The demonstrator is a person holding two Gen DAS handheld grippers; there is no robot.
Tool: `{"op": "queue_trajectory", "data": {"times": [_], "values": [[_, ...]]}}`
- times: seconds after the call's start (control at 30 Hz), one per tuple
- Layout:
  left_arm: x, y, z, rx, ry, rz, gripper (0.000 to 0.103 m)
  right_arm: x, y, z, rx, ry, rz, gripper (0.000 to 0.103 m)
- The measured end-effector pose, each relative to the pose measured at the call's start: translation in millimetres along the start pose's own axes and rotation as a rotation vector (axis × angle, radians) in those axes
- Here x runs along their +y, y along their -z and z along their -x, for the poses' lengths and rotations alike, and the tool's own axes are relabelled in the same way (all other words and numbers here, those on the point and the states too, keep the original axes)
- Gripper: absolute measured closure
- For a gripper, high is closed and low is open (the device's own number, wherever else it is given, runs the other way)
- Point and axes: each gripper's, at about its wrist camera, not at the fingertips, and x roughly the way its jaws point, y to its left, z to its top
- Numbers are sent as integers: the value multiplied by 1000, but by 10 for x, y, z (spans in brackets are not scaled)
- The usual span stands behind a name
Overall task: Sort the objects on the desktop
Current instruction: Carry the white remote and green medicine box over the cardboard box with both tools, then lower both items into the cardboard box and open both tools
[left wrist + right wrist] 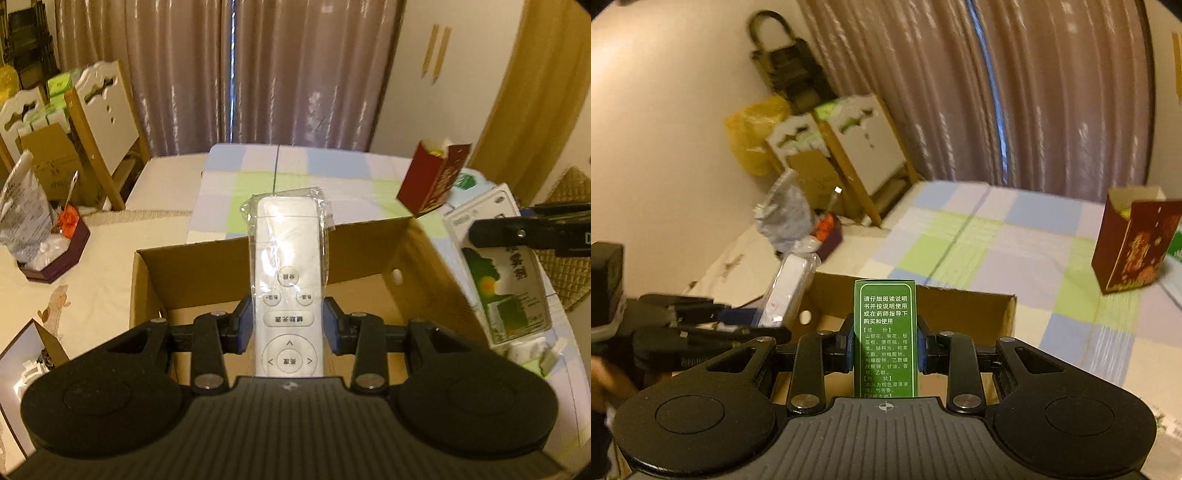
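In the left wrist view the left gripper [289, 326] clamps a plastic-wrapped remote [288, 280] at frame centre above the open cardboard box [236, 266]; the slick wrap could let it slide out. In the right wrist view the right gripper [885, 350] pinches a green medicine box [885, 336] at centre over the same box, and with the remote at left the two could collide.

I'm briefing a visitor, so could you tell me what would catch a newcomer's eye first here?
The left gripper clamps a white plastic-wrapped remote control above an open brown cardboard box. The right gripper clamps a green printed medicine carton over the same box. A dark red paper box stands behind on the checked tablecloth.
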Motion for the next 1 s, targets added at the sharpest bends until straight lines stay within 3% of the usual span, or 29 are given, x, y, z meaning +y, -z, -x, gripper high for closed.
{"op": "queue_trajectory", "data": {"times": [0.23,0.4,0.73,1.0], "values": [[154,6,-558,136,6,43,69,-115,95,-778,171,199,-65,74],[198,-7,-875,218,29,78,69,-181,214,-1133,238,307,-42,74],[258,73,-1350,331,37,137,69,-152,410,-1455,298,382,32,74],[266,124,-1517,372,12,146,69,-116,467,-1545,323,398,112,74]]}}
